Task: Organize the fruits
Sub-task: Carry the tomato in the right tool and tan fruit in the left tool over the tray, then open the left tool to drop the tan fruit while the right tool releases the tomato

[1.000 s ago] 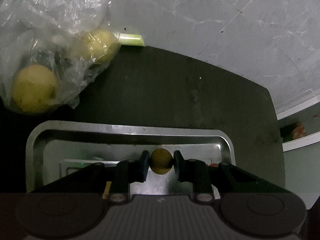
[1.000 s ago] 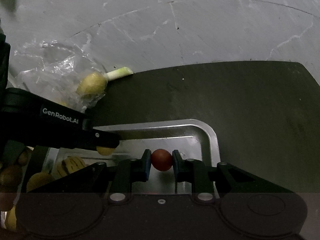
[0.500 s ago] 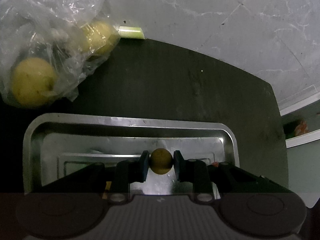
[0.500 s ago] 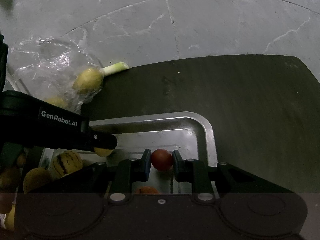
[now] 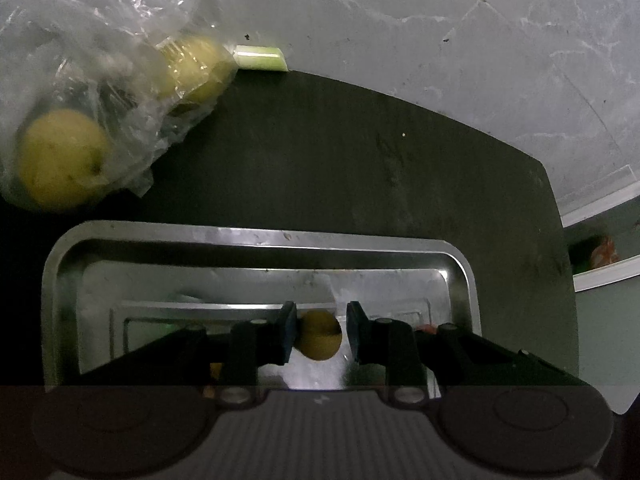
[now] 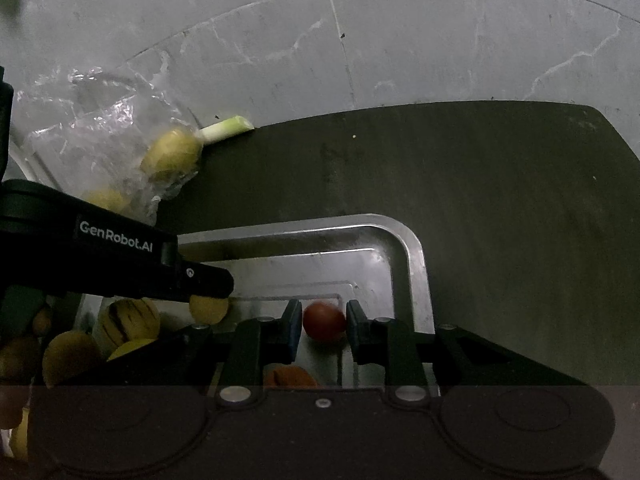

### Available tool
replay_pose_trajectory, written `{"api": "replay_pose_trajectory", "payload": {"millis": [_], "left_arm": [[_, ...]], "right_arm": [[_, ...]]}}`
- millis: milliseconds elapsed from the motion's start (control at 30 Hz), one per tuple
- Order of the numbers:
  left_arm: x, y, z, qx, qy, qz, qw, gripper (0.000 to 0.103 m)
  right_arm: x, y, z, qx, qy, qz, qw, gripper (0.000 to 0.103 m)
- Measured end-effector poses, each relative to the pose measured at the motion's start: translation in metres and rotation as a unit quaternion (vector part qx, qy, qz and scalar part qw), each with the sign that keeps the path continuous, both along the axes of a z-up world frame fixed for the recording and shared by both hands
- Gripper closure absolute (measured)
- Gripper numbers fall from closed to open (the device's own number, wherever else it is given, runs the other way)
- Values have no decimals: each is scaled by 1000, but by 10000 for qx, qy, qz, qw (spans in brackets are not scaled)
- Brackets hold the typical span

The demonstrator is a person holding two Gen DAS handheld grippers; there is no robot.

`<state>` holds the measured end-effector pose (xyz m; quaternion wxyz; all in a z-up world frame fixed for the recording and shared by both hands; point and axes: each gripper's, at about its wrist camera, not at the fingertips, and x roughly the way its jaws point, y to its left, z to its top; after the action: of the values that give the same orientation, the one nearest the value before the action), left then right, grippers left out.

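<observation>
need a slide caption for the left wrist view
Left gripper open around a yellow fruit over the steel tray, bagged fruit behind.

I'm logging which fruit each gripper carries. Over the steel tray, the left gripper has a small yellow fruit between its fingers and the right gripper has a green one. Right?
Not quite. The right wrist view shows the right gripper has a small round red fruit, not a green one. The rest stands: the left gripper has the small yellow fruit, both over the rectangular steel tray.

My matt black plastic fingers hang over a shiny, scuffed metal tray — crinkled clear plastic bag glossy, dark table matt, floor veined stone.
</observation>
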<state>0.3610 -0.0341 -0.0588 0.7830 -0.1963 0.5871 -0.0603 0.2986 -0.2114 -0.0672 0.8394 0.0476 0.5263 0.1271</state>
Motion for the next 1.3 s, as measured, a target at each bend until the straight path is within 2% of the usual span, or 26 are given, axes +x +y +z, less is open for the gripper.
{"api": "replay_pose_trajectory", "payload": {"millis": [167,433,633,700,833,967,1133,1300], "left_arm": [[-1,-1,-1,-5,25,3,10000,69],[-4,1,4,33,-20,70,10000,53],[-6,3,13,66,-130,144,9998,34],[-8,4,17,119,-209,168,9996,25],[-14,7,28,233,-414,205,9987,15],[-20,12,37,312,-605,316,9972,4],[-32,22,47,352,-761,389,9957,1],[-44,29,56,455,-916,450,9937,1]], "right_arm": [[-1,0,1,-19,-16,3,10000,73],[-4,-1,7,-117,-154,68,9998,55],[-9,0,13,-272,-344,184,9989,40],[-10,0,15,-303,-401,193,9985,34],[-14,-1,19,-338,-511,176,9980,22],[-18,-1,25,-367,-626,165,9972,15],[-30,1,33,-408,-835,159,9955,8],[-43,4,39,-459,-1041,141,9934,5]]}}
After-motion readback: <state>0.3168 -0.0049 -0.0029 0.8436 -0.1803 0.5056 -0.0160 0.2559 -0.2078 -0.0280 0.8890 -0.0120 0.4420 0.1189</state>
